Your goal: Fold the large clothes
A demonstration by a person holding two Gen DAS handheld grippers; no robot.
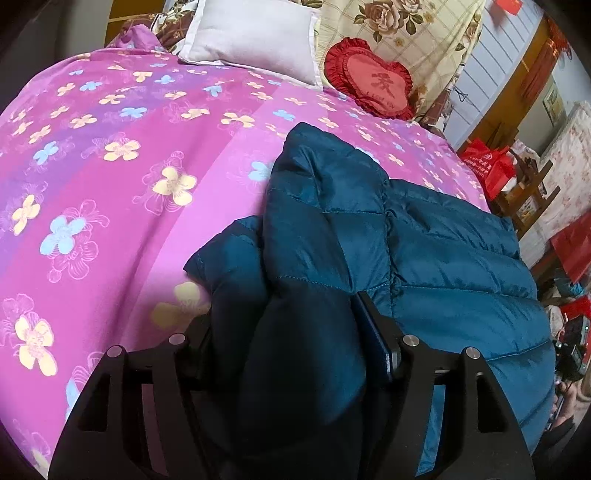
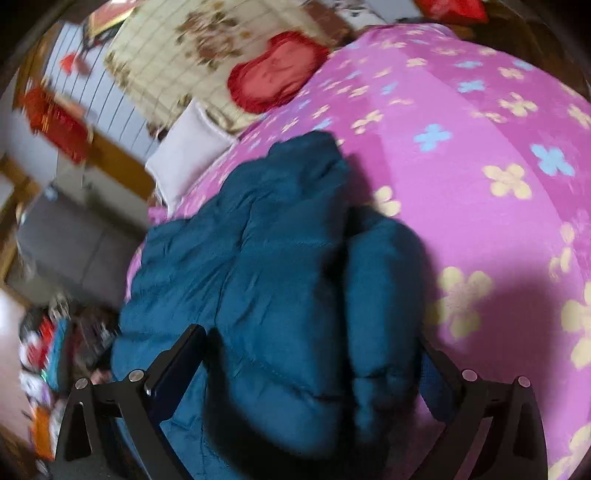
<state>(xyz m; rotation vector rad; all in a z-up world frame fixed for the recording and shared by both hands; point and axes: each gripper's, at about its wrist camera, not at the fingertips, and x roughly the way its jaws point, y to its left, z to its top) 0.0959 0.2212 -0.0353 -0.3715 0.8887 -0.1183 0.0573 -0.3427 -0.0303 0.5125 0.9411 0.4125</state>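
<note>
A teal quilted puffer jacket (image 1: 443,240) lies bunched on a pink flowered bedspread (image 1: 129,184), near the bed's right edge in the left wrist view. My left gripper (image 1: 288,306) is shut on a thick fold of the jacket, which fills the gap between its fingers and hides the left fingertip. In the right wrist view the jacket (image 2: 240,240) lies in a heap on the bedspread (image 2: 480,203). My right gripper (image 2: 310,339) hangs over it with its jaws spread wide. A padded roll of the jacket sits between the fingers, which do not press on it.
A white pillow (image 1: 255,33) and a red heart cushion (image 1: 373,81) lie at the head of the bed. Beyond the bed's edge stand a red bag (image 1: 487,162), wooden furniture and clutter. The right wrist view is blurred; the pillow (image 2: 188,155) and cushion (image 2: 273,74) show there too.
</note>
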